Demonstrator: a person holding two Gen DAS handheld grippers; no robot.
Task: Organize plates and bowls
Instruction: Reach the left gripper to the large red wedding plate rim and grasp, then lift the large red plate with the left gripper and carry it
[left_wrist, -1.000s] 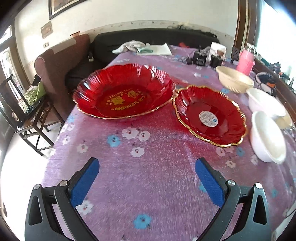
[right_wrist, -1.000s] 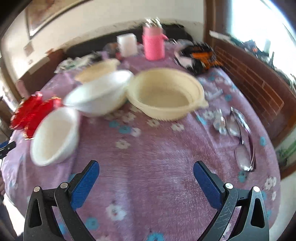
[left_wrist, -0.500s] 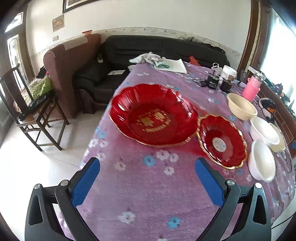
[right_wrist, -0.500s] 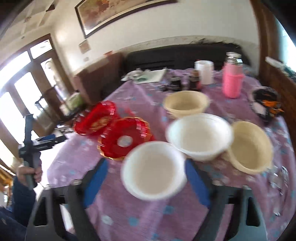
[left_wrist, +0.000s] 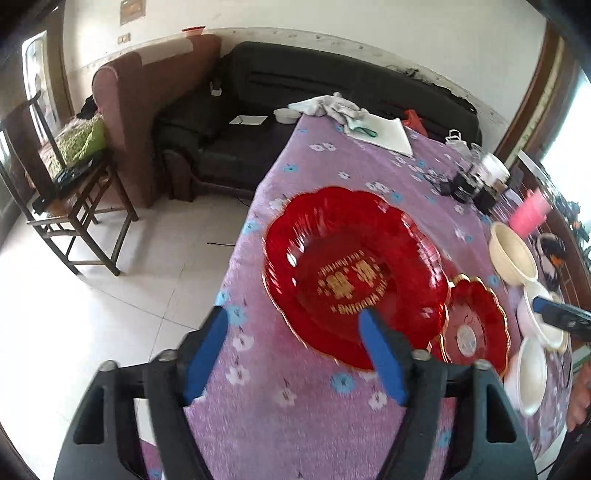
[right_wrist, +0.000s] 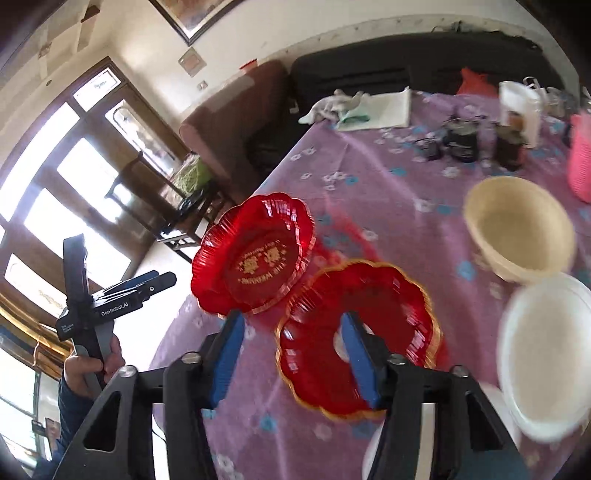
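Purple floral tablecloth (left_wrist: 314, 417), sofa (left_wrist: 332, 96) behind; both hand-held grippers half-closed, empty.

Purple floral tablecloth (left_wrist: 295, 417) over the table. At its far end, a crumpled white cloth (left_wrist: 330, 107) on a white sheet (left_wrist: 384, 134); near the far right edge, dark jars (right_wrist: 461, 142), a white carton (right_wrist: 519, 107) and a pink bottle (right_wrist: 581, 162). Beyond the table, a black sofa (left_wrist: 332, 85) along the wall, with a brown armchair (left_wrist: 147, 96) beside it. On the left, a dark wooden chair (left_wrist: 70, 192) on the pale tiled floor (left_wrist: 74, 314), something green (left_wrist: 79, 140) lying on its seat. Framed picture (right_wrist: 192, 13) high on the wall, tall windows (right_wrist: 59, 206) at left.
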